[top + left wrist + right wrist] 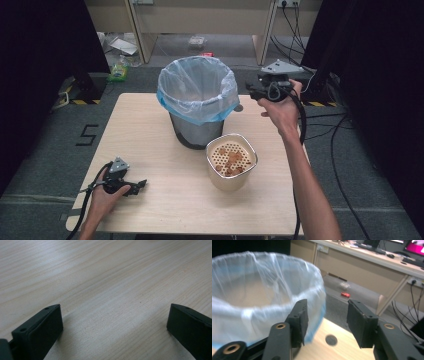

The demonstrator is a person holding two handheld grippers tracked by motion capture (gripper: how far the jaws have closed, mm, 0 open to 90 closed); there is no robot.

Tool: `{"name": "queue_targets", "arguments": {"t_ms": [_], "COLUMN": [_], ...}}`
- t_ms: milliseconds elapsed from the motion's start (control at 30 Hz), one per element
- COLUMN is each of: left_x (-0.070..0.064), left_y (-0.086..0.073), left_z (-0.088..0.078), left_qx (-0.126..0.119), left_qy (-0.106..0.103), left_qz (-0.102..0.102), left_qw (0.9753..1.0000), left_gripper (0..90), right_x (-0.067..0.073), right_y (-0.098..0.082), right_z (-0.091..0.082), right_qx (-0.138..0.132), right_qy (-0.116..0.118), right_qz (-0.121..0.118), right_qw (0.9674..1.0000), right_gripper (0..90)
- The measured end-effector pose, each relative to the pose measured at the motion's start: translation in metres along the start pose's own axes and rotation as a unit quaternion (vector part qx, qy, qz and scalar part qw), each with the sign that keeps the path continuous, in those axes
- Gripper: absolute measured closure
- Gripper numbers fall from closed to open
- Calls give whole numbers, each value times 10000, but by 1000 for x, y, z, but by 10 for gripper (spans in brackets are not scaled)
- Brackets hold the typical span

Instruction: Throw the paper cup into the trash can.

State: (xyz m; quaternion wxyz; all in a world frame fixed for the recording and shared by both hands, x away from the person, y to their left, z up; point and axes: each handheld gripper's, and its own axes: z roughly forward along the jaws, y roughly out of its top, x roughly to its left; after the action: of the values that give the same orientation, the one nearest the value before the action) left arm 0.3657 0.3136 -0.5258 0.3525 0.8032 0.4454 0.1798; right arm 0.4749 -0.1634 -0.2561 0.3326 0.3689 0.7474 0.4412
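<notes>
A bin lined with a pale blue plastic bag (197, 95) stands at the back middle of the wooden table (150, 135); its bag rim (262, 290) is close on the left in the right gripper view. In front of it sits a cream tub with a perforated insert (231, 160) holding brown bits. My right gripper (251, 90) is raised just right of the bin rim, pointing left; its jaws stand apart with nothing between them (327, 320). My left gripper (142, 185) rests low at the table's front left, jaws wide apart over bare wood (115, 320).
A dark round hole (331, 340) marks the tabletop just right of the bin. Beyond the table lie a grey floor, wooden desks, cables (340, 125) at the right and a small red thing (345, 294) on the floor.
</notes>
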Motion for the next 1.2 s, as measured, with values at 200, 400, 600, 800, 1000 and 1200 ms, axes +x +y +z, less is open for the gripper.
{"name": "queue_targets", "arguments": {"t_ms": [200,400,600,800,1000,1200], "left_x": [0,0,0,0,0,0], "left_y": [0,0,0,0,0,0], "left_z": [0,0,0,0,0,0], "left_qx": [4,5,6,5,6,3], "left_qy": [-1,-1,-2,-2,-1,-2], "left_qz": [3,0,1,-1,0,-1], "left_qw": [10000,10000,10000,10000,10000,10000], "left_gripper": [0,0,0,0,0,0], "right_x": [-13,-22,-22,-16,-7,0], "right_y": [-28,-56,-88,-126,-159,-187], "right_z": [-16,-32,-45,-52,-55,-57], "right_qx": [99,210,310,551,733,835], "right_qy": [-108,-196,-270,-258,-256,-214], "right_qz": [72,128,162,248,323,456], "right_qw": [9999,9995,9990,9978,9965,9952], "right_gripper": [474,455,433,426,416,393]}}
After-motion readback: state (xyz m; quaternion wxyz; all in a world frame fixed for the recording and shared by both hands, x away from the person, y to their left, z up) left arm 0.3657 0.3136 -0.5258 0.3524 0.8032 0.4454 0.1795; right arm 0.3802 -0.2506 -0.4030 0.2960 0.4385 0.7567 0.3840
